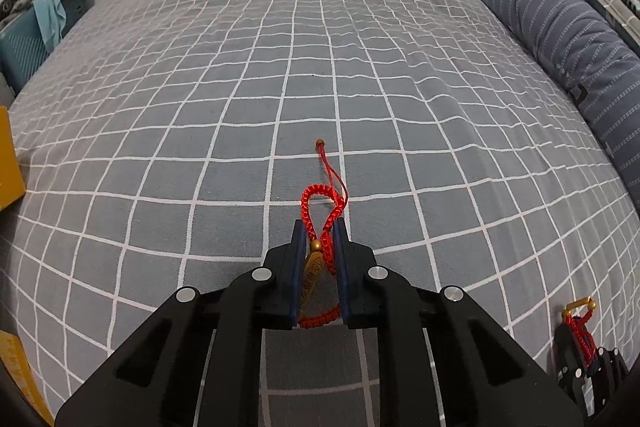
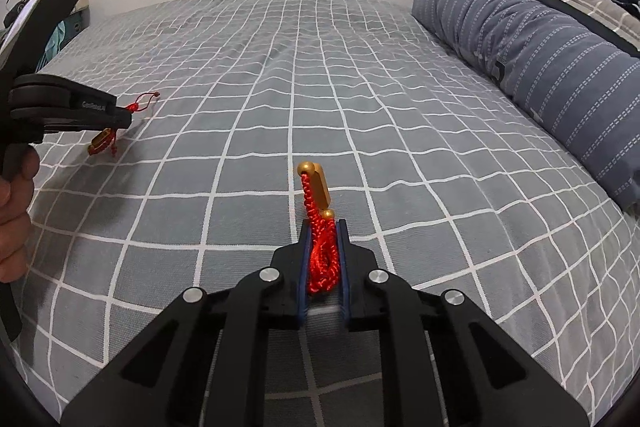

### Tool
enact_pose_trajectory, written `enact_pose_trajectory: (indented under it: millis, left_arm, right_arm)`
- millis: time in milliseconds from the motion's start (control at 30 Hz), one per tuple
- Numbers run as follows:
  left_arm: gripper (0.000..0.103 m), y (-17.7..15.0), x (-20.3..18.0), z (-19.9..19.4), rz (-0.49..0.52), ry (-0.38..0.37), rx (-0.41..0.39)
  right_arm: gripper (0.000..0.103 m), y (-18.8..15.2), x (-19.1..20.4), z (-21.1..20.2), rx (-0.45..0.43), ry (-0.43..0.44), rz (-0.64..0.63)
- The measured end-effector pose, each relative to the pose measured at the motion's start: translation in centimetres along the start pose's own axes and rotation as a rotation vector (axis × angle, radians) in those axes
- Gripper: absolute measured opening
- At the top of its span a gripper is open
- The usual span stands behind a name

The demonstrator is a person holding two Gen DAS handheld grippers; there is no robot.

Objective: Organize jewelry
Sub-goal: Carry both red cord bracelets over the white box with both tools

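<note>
Left claw [image 1: 320, 227] grips one red bracelet [image 1: 324, 199]; right claw [image 2: 323, 227], at four o'clock, grips another bracelet [image 2: 318, 195], above the bed [image 1: 200, 87].

left tongs [image 1: 320, 227]: clamped, angled down | right tongs [image 2: 323, 227]: clamped, angled down

Bedsheet [image 1: 280, 67] is matt woven cloth, a bit wrinkly. Both bracelets [image 1: 320, 211] [image 2: 324, 251] are braided red cord with shiny gold-look charms. Gripper [image 2: 322, 227] looks like matt black plastic with bright metal screws.
</note>
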State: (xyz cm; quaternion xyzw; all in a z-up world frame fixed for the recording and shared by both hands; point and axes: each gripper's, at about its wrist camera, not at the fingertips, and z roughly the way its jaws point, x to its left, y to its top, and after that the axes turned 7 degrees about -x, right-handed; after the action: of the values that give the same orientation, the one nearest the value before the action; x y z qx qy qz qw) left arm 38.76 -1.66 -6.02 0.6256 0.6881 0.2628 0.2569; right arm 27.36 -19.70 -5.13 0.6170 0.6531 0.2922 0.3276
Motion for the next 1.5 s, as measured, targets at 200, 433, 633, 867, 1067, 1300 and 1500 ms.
enact_pose_trajectory:
  millis: [200,433,633,867,1067,1300,1500]
  left_arm:
    - [0.013,-0.6,0.0,-1.8,-0.007,-0.012,-0.027]
    - [0.013,-2.8,-0.1,-3.7,0.003,-0.03,-0.021]
    - [0.013,-3.2,-0.4,-6.1,0.017,-0.033,-0.053]
    - [0.013,-4.2,-0.5,-9.4,0.031,-0.032,-0.092]
    - [0.013,-7.4,-1.0,-11.4,0.05,-0.079,-0.078]
    - [0.013,-10.2,0.6,-15.0,0.058,-0.073,-0.08]
    - [0.014,-11.5,3.8,-19.6,0.047,-0.038,-0.114]
  right_arm:
    - [0.01,0.2,-0.8,-0.6,0.007,-0.001,0.043]
    - [0.01,0.1,-1.4,-2.3,0.014,-0.014,0.072]
    - [0.01,0.0,-1.2,-3.2,0.018,-0.017,0.064]
    - [0.01,0.1,-1.5,-4.9,0.028,-0.015,0.075]
    - [0.01,-0.1,-1.3,-7.0,0.043,-0.011,0.082]
    - [0.01,0.1,-0.2,-10.3,0.034,0.028,0.097]
    - [0.01,0.6,1.9,-13.6,0.011,0.071,0.098]
